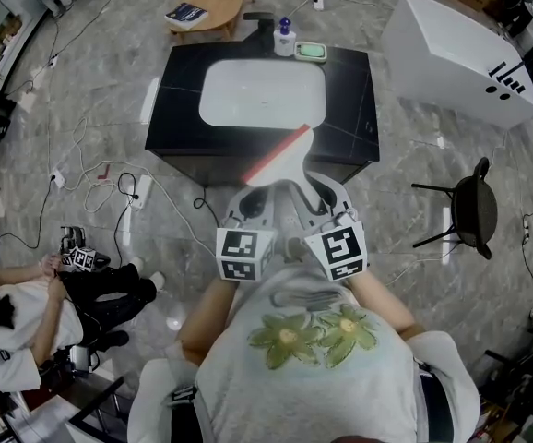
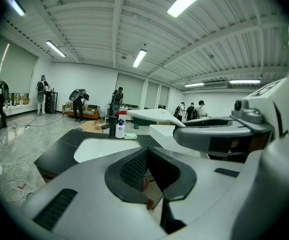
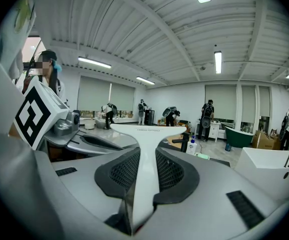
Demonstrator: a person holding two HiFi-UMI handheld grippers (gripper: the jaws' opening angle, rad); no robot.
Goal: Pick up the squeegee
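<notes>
Over near edge of black desk [image 1: 170, 109]: right tongs [image 3: 148, 156] clamp white T-shaped plastic squeegee with red blade [image 1: 280, 155], held clear of the top. Pickup looks done. Left tongs [image 2: 147, 154] closed, empty.

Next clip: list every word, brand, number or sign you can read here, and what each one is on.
No text here can be read as words.
squeegee: a short line of grey print on its head, too small to read.
pump bottle: blue label, blurred.
book: cover print too small to read.
marker cubes: black-and-white square codes, no letters.
</notes>
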